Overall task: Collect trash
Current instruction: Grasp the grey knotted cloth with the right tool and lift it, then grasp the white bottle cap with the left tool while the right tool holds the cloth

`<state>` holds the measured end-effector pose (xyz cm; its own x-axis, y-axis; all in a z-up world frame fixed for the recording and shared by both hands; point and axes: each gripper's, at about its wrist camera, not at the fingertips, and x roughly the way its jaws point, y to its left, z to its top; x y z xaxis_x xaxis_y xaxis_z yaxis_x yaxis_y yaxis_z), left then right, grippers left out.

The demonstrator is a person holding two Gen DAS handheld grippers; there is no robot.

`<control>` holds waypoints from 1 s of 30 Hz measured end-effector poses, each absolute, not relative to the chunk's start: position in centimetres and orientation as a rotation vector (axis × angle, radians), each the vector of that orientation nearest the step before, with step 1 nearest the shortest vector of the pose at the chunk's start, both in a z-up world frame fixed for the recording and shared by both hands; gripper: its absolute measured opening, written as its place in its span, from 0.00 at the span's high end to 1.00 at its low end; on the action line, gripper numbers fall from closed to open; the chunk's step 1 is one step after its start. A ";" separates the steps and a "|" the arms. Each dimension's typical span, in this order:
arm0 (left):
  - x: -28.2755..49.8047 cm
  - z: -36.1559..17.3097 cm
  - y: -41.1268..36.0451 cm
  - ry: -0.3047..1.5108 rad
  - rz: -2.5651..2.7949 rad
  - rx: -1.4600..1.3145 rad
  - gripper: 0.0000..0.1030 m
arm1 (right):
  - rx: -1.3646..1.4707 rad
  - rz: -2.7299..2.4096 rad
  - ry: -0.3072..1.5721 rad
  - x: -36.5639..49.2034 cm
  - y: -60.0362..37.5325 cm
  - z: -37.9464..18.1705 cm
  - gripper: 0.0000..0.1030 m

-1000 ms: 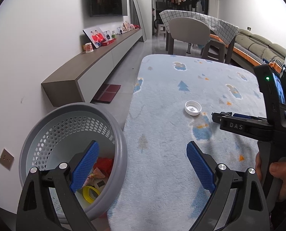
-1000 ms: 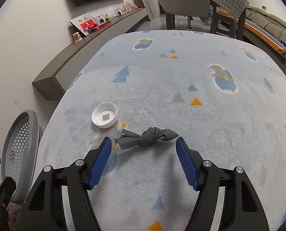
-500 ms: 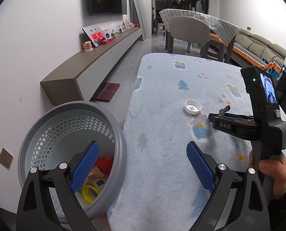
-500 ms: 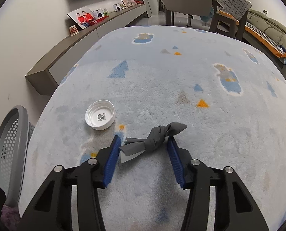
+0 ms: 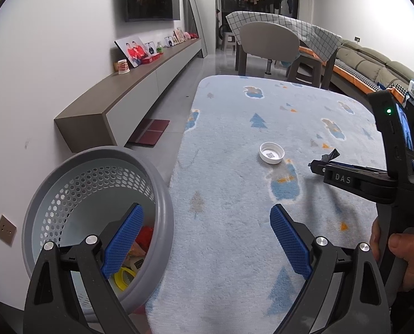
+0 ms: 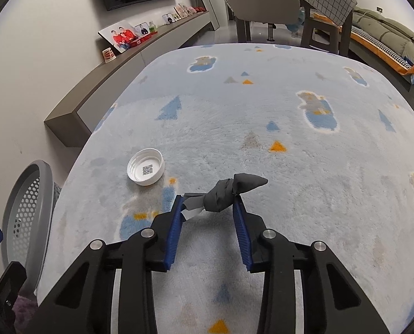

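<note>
Blue-padded right gripper (image 6: 208, 208) closing on a knotted grey scrap (image 6: 223, 194) on the pale blue rug (image 6: 262, 128).

Blue pads of the left gripper (image 5: 204, 239) stand wide with nothing between them, over the rim of the grey perforated basket (image 5: 162, 203) at 8 o'clock, which holds red and yellow litter. The right gripper's body reads "DAS"; its jaws, far wider a second ago, now touch the scrap's two sides. At 10 o'clock from the scrap, just beside it, lies a white cap (image 6: 145, 167) with a QR code inside. Beyond stands a long low cabinet (image 5: 140, 86) with framed photos.
</note>
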<state>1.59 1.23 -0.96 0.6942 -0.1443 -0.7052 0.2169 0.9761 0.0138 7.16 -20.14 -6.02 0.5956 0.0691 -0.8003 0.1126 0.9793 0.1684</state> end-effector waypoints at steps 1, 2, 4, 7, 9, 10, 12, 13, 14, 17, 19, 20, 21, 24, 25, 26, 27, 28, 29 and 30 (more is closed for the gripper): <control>1.6 -1.0 1.0 0.778 -0.205 0.100 0.12 | 0.216 -0.024 0.931 6.9 -20.3 -5.8 0.67; 1.6 -1.0 0.8 0.779 -0.207 0.101 0.12 | 0.221 -0.023 0.928 6.7 -20.5 -5.7 0.67; 1.6 -0.8 0.2 0.778 -0.214 0.105 0.12 | 0.231 -0.020 0.922 6.1 -20.9 -5.3 0.69; 1.6 -0.6 -0.6 0.768 -0.217 0.118 0.12 | 0.240 -0.019 0.911 5.3 -21.5 -4.8 0.70; 1.7 -0.4 -1.0 0.764 -0.217 0.121 0.12 | 0.247 -0.018 0.905 4.8 -21.9 -4.5 0.70; 1.8 -0.4 -1.2 0.764 -0.218 0.122 0.12 | 0.252 -0.017 0.902 4.6 -22.1 -4.3 0.70; 2.2 -0.5 -1.7 0.770 -0.221 0.121 0.12 | 0.266 -0.010 0.898 4.2 -22.6 -4.1 0.70; 2.4 -0.5 -2.0 0.775 -0.222 0.123 0.12 | 0.271 -0.009 0.895 4.1 -22.8 -4.0 0.70; 2.8 -0.6 -2.4 0.778 -0.223 0.124 0.12 | 0.276 -0.009 0.892 3.9 -23.0 -3.9 0.70; 3.6 -0.8 -3.3 0.786 -0.228 0.120 0.12 | 0.286 -0.011 0.882 3.4 -23.6 -3.6 0.70; 4.3 -1.0 -3.8 0.796 -0.231 0.114 0.12 | 0.293 -0.014 0.877 3.1 -24.1 -3.4 0.70; 4.6 -1.2 -4.1 0.803 -0.230 0.111 0.12 | 0.296 -0.015 0.875 3.0 -24.3 -3.4 0.70; 5.0 -1.4 -4.3 0.810 -0.231 0.108 0.12 | 0.299 -0.018 0.873 2.8 -24.5 -3.3 0.70; 6.3 -2.0 -5.0 0.835 -0.228 0.102 0.12 | 0.304 -0.025 0.869 2.6 -25.1 -3.2 0.70; 6.9 -2.3 -5.4 0.845 -0.226 0.103 0.12 | 0.305 -0.027 0.867 2.6 -25.2 -3.1 0.70; 7.3 -2.5 -5.6 0.852 -0.225 0.104 0.12 | 0.308 -0.028 0.865 2.6 -25.3 -3.1 0.70; 7.8 -2.7 -6.0 0.858 -0.226 0.105 0.12 | 0.313 -0.027 0.864 2.5 -25.5 -3.0 0.70; 8.2 -3.0 -6.3 0.864 -0.227 0.106 0.12 | 0.317 -0.027 0.862 2.5 -25.6 -3.0 0.70; 8.6 -3.1 -6.6 0.867 -0.227 0.109 0.12 | 0.321 -0.026 0.861 2.5 -25.7 -2.9 0.70; 8.9 -3.3 -6.9 0.869 -0.227 0.112 0.12 | 0.324 -0.025 0.861 2.4 -25.8 -2.9 0.70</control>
<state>8.93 -6.92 -3.28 0.6236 -0.1519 -0.7668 0.2431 0.9700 0.0056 2.40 -25.84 -2.88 0.6546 0.1081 -0.7482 0.1520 0.9507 0.2703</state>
